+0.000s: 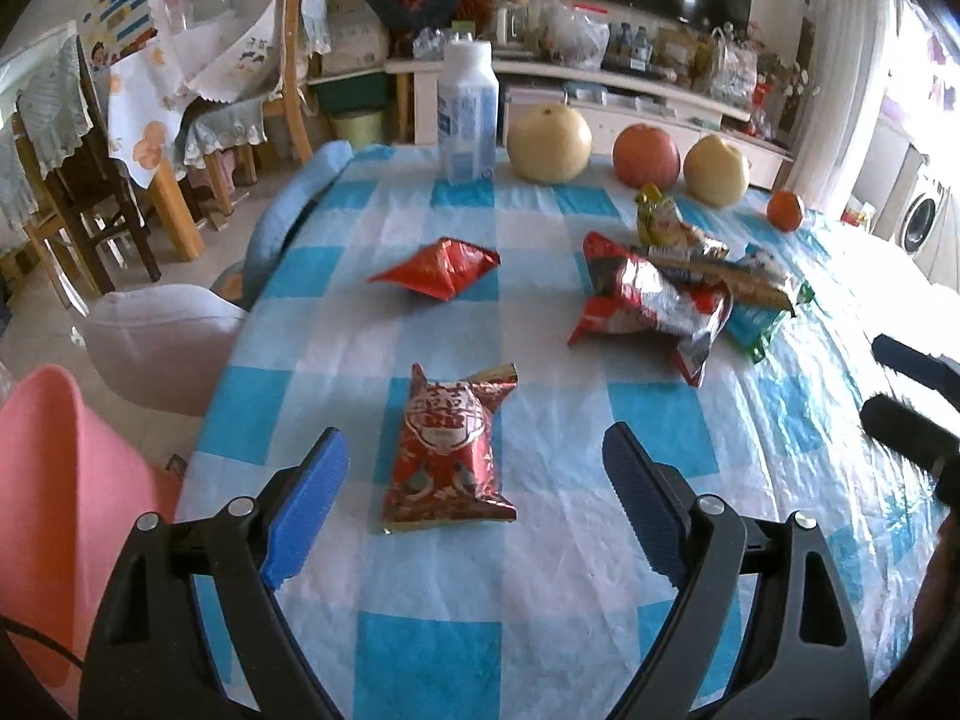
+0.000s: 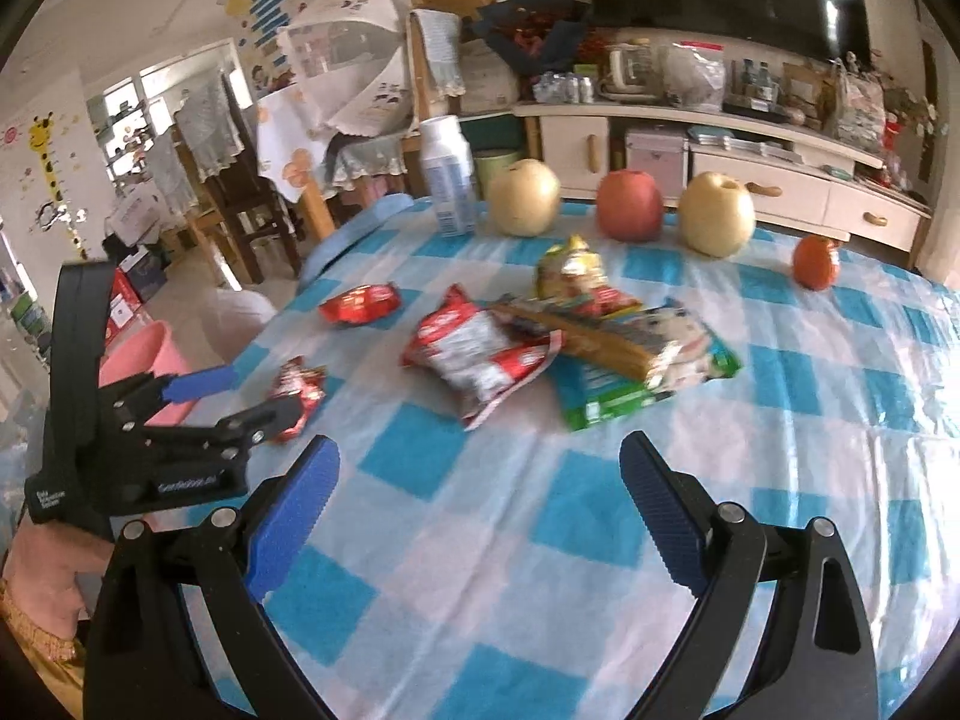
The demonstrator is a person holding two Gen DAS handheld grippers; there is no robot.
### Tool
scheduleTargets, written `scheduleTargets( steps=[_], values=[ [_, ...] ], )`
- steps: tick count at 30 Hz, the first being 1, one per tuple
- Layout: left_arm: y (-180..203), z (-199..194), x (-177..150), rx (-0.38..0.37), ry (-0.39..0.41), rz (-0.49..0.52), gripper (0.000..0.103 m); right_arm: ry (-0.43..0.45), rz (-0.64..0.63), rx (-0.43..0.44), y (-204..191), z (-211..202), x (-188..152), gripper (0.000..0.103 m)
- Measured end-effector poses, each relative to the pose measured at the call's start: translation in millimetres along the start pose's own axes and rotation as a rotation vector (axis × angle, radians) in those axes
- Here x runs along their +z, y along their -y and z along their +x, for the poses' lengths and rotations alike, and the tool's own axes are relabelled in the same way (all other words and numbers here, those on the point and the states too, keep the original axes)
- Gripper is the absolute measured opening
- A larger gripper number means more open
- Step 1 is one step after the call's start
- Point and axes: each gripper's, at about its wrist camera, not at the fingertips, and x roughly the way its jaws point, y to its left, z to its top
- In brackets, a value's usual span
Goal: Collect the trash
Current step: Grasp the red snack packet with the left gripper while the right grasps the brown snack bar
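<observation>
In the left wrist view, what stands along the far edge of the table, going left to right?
White bottle → large yellow pear → red apple → smaller yellow pear → small orange.

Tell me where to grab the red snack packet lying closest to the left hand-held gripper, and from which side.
Grip the red snack packet across its puffed middle, coming down from above. It lies flat on the checked tablecloth, long axis running away from the left hand-held gripper, whose open jaws already straddle its width. The crimped ends look thin and likely to slip; the middle gives the pads more to pinch.
</observation>
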Motion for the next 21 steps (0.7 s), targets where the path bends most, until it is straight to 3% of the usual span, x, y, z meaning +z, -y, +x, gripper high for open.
scheduleTargets(
  steps=[4,11,21],
  values=[
    [-1,13,0,0.017,-0.034,-0.007,0.073,-0.013,-0.005,-0.038,19,9,7,0.094],
    [-1,29,0,0.025,-0.075,-0.006,0.067,-0.032,0.005,-0.061,48,31,18,0.094],
    [-5,36,3,0.021,-0.075,-0.026,0.060,-0.057,-0.077,-0.060,51,67,31,0.094]
  ],
)
